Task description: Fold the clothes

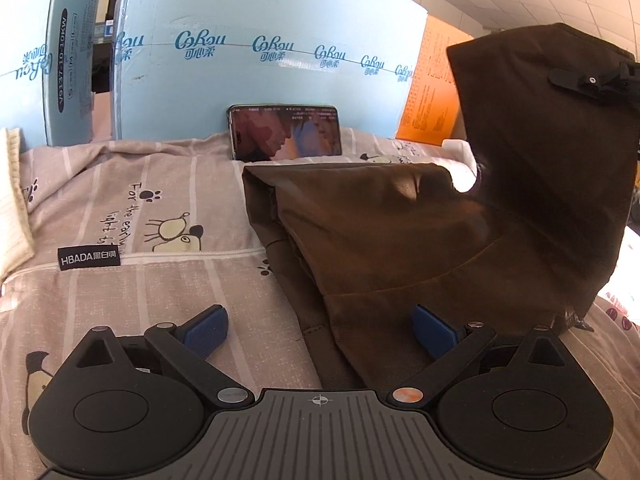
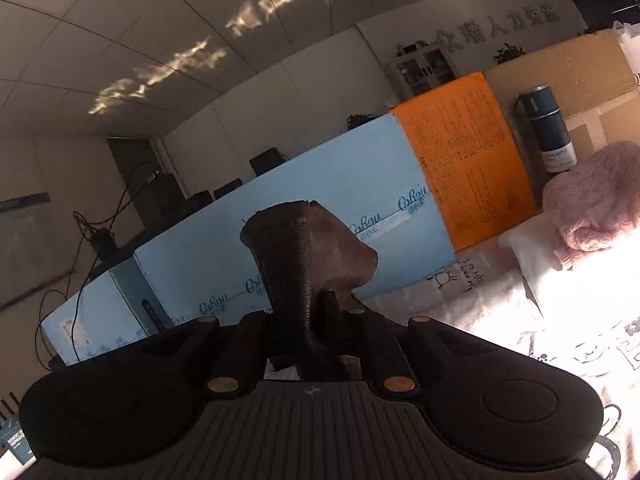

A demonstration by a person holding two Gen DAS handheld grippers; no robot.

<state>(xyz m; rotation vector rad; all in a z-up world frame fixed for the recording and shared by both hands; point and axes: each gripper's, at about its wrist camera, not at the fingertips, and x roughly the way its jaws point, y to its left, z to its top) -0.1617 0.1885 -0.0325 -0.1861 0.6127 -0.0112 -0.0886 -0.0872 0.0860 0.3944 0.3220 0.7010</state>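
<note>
Left tongs: we see our left tongs (image 1: 320, 330) spread wide, low over the bedsheet (image 1: 120, 216), with the near edge of the brown garment (image 1: 380, 248) lying between the blue pads (image 1: 208, 330); the pads do not press on it.
Right tongs: our right tongs (image 2: 326, 312) are pressed together, pinching a bunched fold of the brown garment (image 2: 304, 248); from the left wrist view we see them (image 1: 592, 80) high at the right, clamped on the cloth.
Garment: one part lies flat and creased on the patterned sheet, the other part rises in a tall flap to the right, hanging from our right tongs.
Behind it: a phone (image 1: 285, 133) leans on edge against a pale blue carton (image 1: 260, 20), just past the garment's far edge; an orange box (image 2: 466, 160) stands beside the carton.
Far right: a pink knit (image 2: 596, 200) lies heaped on the sheet, with a dark bottle (image 2: 548, 128) behind it.
Far left: a cream knit (image 1: 12, 200) touches the sheet's edge.
</note>
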